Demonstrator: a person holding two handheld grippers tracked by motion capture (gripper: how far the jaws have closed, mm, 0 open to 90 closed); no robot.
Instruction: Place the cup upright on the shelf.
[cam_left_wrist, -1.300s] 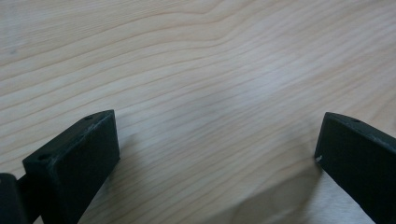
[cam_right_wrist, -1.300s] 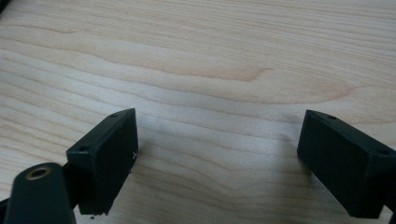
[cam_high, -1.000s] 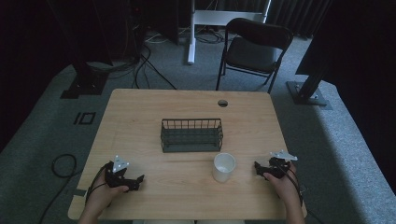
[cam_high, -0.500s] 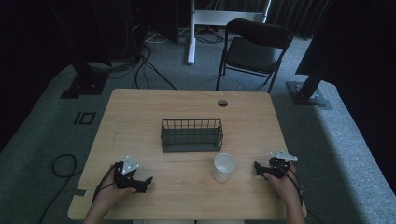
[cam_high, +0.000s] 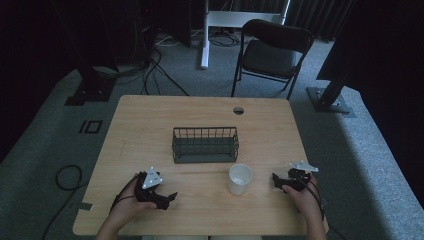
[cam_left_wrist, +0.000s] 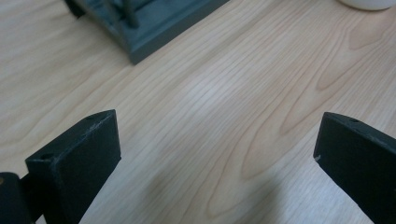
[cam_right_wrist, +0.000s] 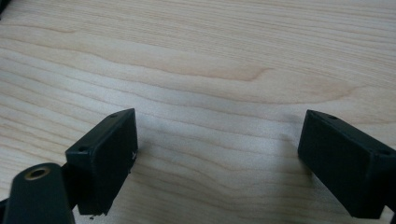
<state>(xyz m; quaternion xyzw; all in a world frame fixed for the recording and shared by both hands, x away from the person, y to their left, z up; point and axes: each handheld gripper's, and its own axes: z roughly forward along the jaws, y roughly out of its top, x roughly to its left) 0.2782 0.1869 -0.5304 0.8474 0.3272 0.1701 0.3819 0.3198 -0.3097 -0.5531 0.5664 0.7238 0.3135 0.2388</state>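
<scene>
I had nothing in hand at this point. My left gripper (cam_high: 171, 196) rested low on the near left part of the tabletop (cam_high: 150, 125), its jaws spread wide with only bare wood grain between them in the left gripper view. My right gripper (cam_high: 276, 179) sat near the front right edge, jaws likewise spread apart and empty, pointing inward across the wood.

The white cup (cam_high: 239, 178) stood upright on the tabletop between my two grippers, nearer to the right one, apart from both. It was just in front of the dark wire basket (cam_high: 205, 144), close to that basket's right front corner but not touching it as far as I could tell. In the left gripper view I could see the basket's corner (cam_left_wrist: 140, 23) up at the top and a sliver of the cup's base (cam_left_wrist: 369, 3) at the far top right, so my left jaws were angled roughly toward that area.

The basket looked empty from above. I judged the work as barely begun: no grasp was made, the cup was untouched, and nothing had been placed anywhere. What was left, as I read it, was everything: bringing one set of jaws to the cup, closing on its wall or rim, lifting it, and probably setting it in the basket.
</scene>
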